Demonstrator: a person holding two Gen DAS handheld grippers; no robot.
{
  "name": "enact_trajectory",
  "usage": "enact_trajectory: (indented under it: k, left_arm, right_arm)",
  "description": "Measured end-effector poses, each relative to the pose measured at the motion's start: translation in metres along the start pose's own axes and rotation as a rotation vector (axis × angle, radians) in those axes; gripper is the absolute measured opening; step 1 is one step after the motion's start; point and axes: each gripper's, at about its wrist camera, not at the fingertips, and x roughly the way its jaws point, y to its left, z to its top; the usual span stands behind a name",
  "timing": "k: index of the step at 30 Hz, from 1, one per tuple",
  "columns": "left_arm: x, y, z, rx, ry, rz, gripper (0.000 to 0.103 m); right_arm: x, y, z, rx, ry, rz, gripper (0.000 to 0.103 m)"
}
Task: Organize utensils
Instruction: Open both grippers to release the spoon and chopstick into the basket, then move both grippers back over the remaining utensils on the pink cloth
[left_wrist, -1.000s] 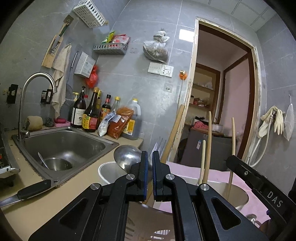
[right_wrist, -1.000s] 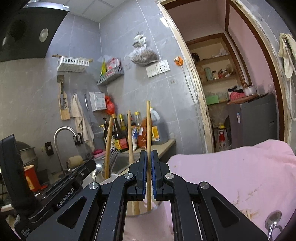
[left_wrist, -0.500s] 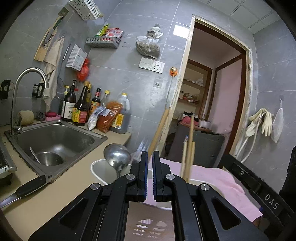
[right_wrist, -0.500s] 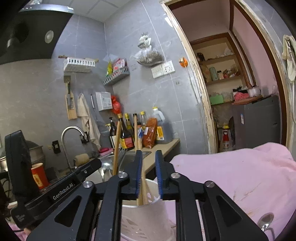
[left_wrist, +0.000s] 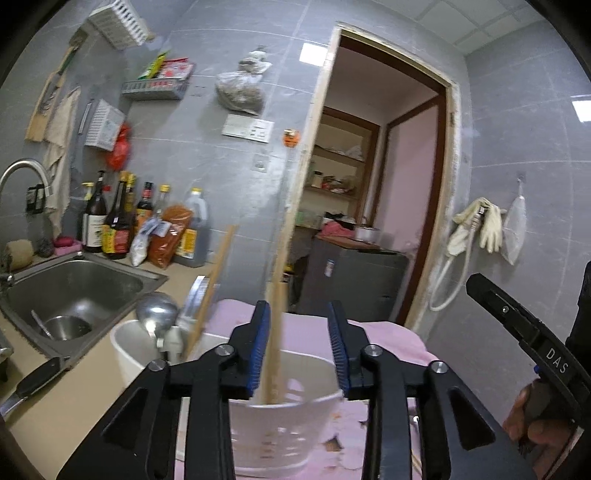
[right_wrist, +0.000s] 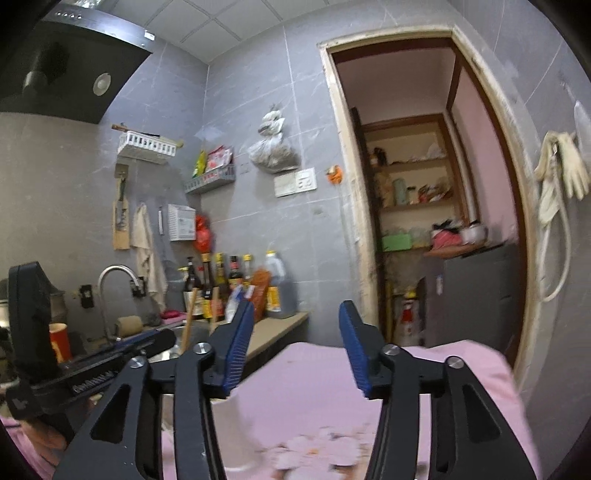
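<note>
A white plastic utensil holder (left_wrist: 284, 417) stands on a pink cloth (left_wrist: 384, 336) below my left gripper (left_wrist: 300, 347), which is open above its rim. Wooden chopsticks (left_wrist: 276, 325) stand in the holder, close to the left finger. A steel ladle (left_wrist: 155, 314) and a wooden-handled utensil (left_wrist: 212, 284) stand in the holder's far-left part. My right gripper (right_wrist: 295, 350) is open and empty above the pink cloth (right_wrist: 314, 387). The holder's white wall (right_wrist: 243, 424) shows low in the right wrist view. The other gripper's body (right_wrist: 92, 365) is at its left.
A steel sink (left_wrist: 70, 291) with a tap (left_wrist: 22, 173) is at the left, a bowl (left_wrist: 62, 326) inside it. A black-handled knife (left_wrist: 33, 384) lies on the counter. Sauce bottles (left_wrist: 122, 221) line the wall. A doorway (left_wrist: 373, 206) is behind. The right gripper's handle (left_wrist: 528, 332) is at far right.
Both grippers have opened. The right gripper let go of the chopstick, which now stands in the holder, and rose away. The left gripper released its hold near the holder's rim.
</note>
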Motion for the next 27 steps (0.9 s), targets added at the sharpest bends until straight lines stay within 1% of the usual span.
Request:
enact_trajectory:
  k: [1, 2, 3, 4, 5, 6, 8, 9, 11, 14, 19, 21, 24, 27]
  left_arm:
    - [0.0, -0.005, 0.0, 0.004, -0.003, -0.011, 0.038]
    - [-0.001, -0.01, 0.0, 0.008, -0.012, -0.024, 0.044]
    - [-0.002, -0.013, -0.001, 0.01, -0.018, -0.034, 0.047]
    - [-0.002, -0.017, -0.001, 0.011, -0.02, -0.046, 0.055]
    - [-0.002, -0.021, -0.001, 0.008, -0.018, -0.061, 0.062]
    - [-0.002, -0.025, -0.002, 0.005, -0.017, -0.077, 0.066]
    - [-0.002, -0.033, -0.002, 0.009, -0.017, -0.097, 0.078]
    - [-0.002, -0.036, -0.003, 0.013, -0.017, -0.105, 0.081]
    - [-0.002, -0.045, -0.005, 0.033, -0.014, -0.13, 0.093]
    - [-0.002, -0.06, -0.011, 0.073, -0.005, -0.168, 0.098]
    - [0.0, -0.082, -0.023, 0.152, 0.028, -0.214, 0.1]
    - [0.003, -0.09, -0.029, 0.187, 0.049, -0.222, 0.1]
    - [0.009, -0.1, -0.041, 0.235, 0.095, -0.232, 0.1]
    - [0.018, -0.106, -0.054, 0.266, 0.16, -0.234, 0.1]
  right_arm:
    - [-0.007, -0.006, 0.001, -0.006, -0.005, -0.015, 0.056]
    - [-0.01, -0.009, 0.002, -0.008, -0.008, -0.024, 0.063]
    - [-0.017, -0.015, 0.002, -0.009, -0.015, -0.037, 0.068]
    - [-0.022, -0.019, 0.003, -0.011, -0.021, -0.05, 0.074]
    - [-0.028, -0.024, 0.003, -0.013, -0.028, -0.064, 0.076]
    - [-0.034, -0.028, 0.004, -0.018, -0.033, -0.076, 0.077]
    - [-0.046, -0.036, 0.004, -0.029, -0.044, -0.104, 0.084]
    - [-0.052, -0.04, 0.004, -0.028, -0.05, -0.117, 0.086]
    - [-0.062, -0.048, 0.003, -0.025, -0.059, -0.137, 0.096]
    - [-0.073, -0.057, 0.002, -0.022, -0.061, -0.159, 0.102]
    - [-0.086, -0.066, -0.005, -0.044, -0.043, -0.192, 0.103]
    - [-0.088, -0.069, -0.01, -0.057, -0.021, -0.204, 0.103]
    - [-0.09, -0.073, -0.015, -0.068, 0.018, -0.211, 0.103]
    - [-0.089, -0.077, -0.023, -0.076, 0.072, -0.215, 0.103]
